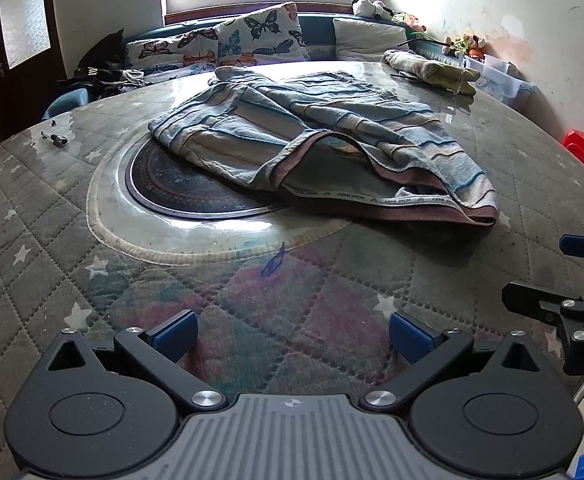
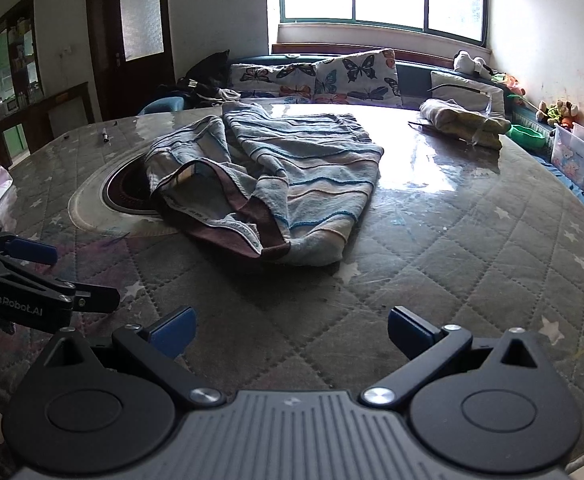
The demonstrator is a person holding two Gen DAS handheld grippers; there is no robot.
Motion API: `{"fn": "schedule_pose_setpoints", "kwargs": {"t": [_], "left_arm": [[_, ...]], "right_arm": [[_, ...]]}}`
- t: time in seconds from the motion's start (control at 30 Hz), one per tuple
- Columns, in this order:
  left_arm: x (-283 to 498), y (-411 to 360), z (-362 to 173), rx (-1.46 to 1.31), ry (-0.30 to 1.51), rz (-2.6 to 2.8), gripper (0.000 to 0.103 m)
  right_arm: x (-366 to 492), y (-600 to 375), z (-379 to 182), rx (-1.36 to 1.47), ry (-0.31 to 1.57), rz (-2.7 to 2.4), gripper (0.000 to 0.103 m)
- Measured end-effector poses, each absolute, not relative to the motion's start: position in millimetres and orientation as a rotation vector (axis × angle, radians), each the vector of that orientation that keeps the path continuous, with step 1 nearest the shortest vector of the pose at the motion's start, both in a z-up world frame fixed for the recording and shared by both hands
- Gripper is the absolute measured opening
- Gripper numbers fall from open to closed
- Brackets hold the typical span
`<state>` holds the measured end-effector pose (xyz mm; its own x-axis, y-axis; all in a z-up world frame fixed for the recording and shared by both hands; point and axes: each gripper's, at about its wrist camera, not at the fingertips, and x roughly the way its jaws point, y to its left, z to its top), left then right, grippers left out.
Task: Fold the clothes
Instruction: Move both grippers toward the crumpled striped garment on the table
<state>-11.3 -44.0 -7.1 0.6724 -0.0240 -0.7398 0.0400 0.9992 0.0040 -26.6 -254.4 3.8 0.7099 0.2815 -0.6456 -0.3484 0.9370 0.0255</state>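
Observation:
A striped blue, grey and cream knit garment [image 1: 315, 136] [image 2: 284, 172] lies crumpled in the middle of the round table, its brown hem turned toward me and gaping. My left gripper [image 1: 292, 338] hovers open above the near table edge, well short of the hem, with nothing between its blue pads. My right gripper [image 2: 292, 334] is open too, at the near edge and to the right of the left one. Each gripper shows in the other's view: the right gripper's fingers [image 1: 583, 247] at the right border, the left gripper's fingers [image 2: 32, 251] at the left border.
The table [image 1: 52, 240] has a quilted star-pattern cover under glass and a dark round inset [image 1: 196, 188]. A folded cloth [image 2: 459, 122] lies at its far right, small dark bits [image 1: 54, 138] at far left. Butterfly cushions [image 2: 331, 76], toys and a plastic box [image 2: 579, 156] line the bench behind.

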Motion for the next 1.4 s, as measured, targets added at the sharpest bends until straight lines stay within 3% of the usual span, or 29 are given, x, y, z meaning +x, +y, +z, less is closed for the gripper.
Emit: {"fn": "schedule_pose_setpoints", "kwargs": {"t": [1.4], "left_arm": [[16.8,-38.7,-6.6,0.041,0.853,-0.067,0.103]], "right_arm": [[3.0,-234.3,5.9,-0.117,0.714,0.390,0.103]]}}
